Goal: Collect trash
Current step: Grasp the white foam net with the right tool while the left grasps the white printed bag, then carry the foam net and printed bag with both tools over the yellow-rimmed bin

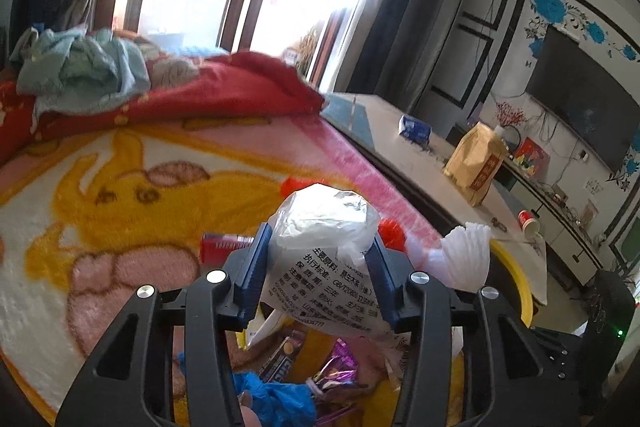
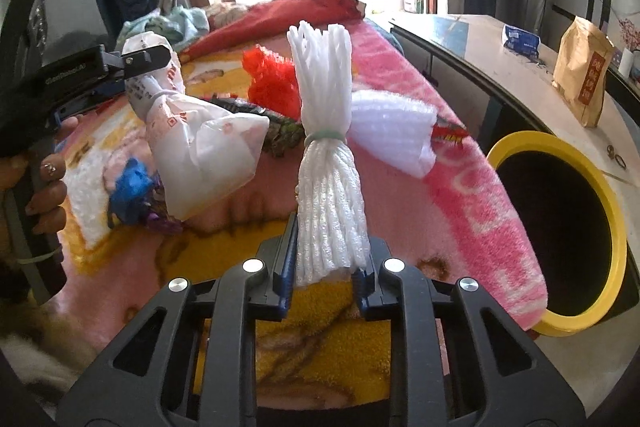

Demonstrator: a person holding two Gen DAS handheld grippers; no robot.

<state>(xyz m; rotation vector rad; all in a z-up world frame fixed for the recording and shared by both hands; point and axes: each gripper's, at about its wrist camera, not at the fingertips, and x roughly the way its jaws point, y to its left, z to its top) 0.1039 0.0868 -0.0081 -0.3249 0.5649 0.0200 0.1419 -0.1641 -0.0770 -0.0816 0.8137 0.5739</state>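
Note:
My left gripper (image 1: 318, 251) is shut on a crumpled clear plastic bag (image 1: 324, 255) with printed text, held above the blanket; the bag also shows in the right wrist view (image 2: 200, 143), hanging from the left gripper (image 2: 136, 63). My right gripper (image 2: 326, 263) is shut on a white foam net bundle (image 2: 326, 155) tied with a green band, held upright over the bed; it also shows in the left wrist view (image 1: 466, 255). A yellow-rimmed black bin (image 2: 560, 239) stands at the bed's right edge. Red foam net (image 2: 272, 79), white foam sheet (image 2: 392, 131), blue plastic (image 2: 132, 187) and wrappers (image 1: 332, 367) lie on the blanket.
The bed carries a pink and yellow cartoon blanket (image 2: 400, 67), a red quilt (image 1: 224, 87) and light blue clothes (image 1: 80, 67) at the far end. A table to the right holds a brown paper bag (image 2: 584, 79), a blue pack (image 2: 520, 41) and a red paper cup (image 1: 530, 223).

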